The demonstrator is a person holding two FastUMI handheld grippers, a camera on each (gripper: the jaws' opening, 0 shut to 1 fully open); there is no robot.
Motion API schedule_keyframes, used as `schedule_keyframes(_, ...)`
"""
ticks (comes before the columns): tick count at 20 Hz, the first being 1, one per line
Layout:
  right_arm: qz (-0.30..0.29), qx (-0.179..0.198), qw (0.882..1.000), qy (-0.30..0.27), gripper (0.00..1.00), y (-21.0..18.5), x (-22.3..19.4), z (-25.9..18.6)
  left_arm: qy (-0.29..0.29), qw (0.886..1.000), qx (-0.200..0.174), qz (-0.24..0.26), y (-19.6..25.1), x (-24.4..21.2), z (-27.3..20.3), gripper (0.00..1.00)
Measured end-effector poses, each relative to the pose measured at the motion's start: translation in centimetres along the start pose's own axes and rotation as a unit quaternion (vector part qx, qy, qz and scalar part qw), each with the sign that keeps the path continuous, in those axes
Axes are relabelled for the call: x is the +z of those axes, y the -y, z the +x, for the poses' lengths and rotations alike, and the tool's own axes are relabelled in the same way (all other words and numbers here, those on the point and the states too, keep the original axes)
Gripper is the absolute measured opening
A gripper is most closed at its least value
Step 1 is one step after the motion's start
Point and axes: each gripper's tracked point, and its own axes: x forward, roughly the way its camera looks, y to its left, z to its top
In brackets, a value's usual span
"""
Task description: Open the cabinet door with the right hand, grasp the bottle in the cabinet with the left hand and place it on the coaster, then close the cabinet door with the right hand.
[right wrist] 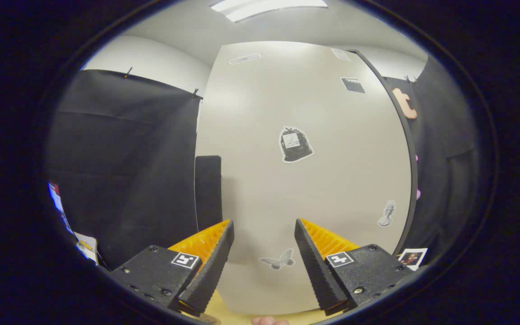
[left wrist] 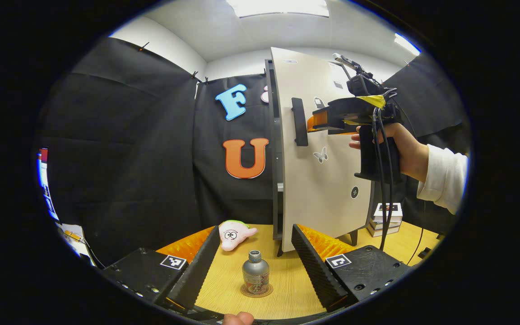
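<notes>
1. Left gripper [left wrist: 255, 262] has its two fingers spread wide, pinching nothing, with bare tabletop showing in the gap between them
2. Standing in that gap, ahead of the fingertips and touching neither finger, is the bottle [left wrist: 255, 276]; it is upright on the round coaster [left wrist: 256, 291], with free room on both sides
3. Just beyond the bottle on the wooden table [left wrist: 287, 289] lies a pink plush toy [left wrist: 234, 235], near the left finger's tip and apart from the bottle
4. Behind the right finger stands the cabinet [left wrist: 277, 149], its dark front edge showing; the cabinet door [left wrist: 323, 180] is partly ajar, its lower corner coming down just behind that finger's tip
5. Right gripper [left wrist: 310, 123] is seen in the left gripper view up at the door, held by a hand [left wrist: 404, 151] in a white sleeve; its fingers point at the dark door handle [left wrist: 299, 122], just beside it; contact cannot be told
6. In the right gripper view the right gripper [right wrist: 263, 253] is spread open and empty, facing the pale door [right wrist: 305, 180] at close range; the handle [right wrist: 208, 192] sits above the left finger, beside the door's free edge
7. A stack of small boxes [left wrist: 386, 219] sits on the table to the right of the door, well apart from the bottle
</notes>
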Motion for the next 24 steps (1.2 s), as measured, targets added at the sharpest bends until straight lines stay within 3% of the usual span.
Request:
schedule_keyframes(4, 0.007, -0.013, 1.000, 0.022, 0.88, 2.1, 1.2, -4.1, 0.002, 1.000, 0.003, -0.002, -0.5, 0.3, 0.3, 0.96)
schedule_keyframes(9, 0.001, -0.045, 0.999, 0.030, 0.88, 5.9, 1.1, -13.2, 0.006, 1.000, -0.011, -0.009, 0.6, 0.8, 0.4, 0.96)
schedule_keyframes(15, -0.002, -0.141, 0.989, 0.033, 0.88, 13.4, -0.6, -23.7, 0.017, 0.999, -0.030, -0.017, 3.1, 1.5, 0.1, 0.96)
schedule_keyframes(18, 0.009, -0.188, 0.981, 0.049, 0.84, 17.3, -0.1, -28.2, 0.014, 0.999, -0.043, -0.025, 4.4, 1.6, 0.0, 0.96)
schedule_keyframes(20, 0.000, -0.227, 0.973, 0.046, 0.88, 19.9, -0.6, -31.2, 0.015, 0.999, -0.047, -0.022, 4.8, 1.8, 0.0, 0.96)
schedule_keyframes(24, -0.003, -0.271, 0.962, 0.023, 0.87, 22.4, -2.5, -35.3, 0.018, 0.998, -0.052, -0.017, 6.1, 2.4, -0.5, 0.96)
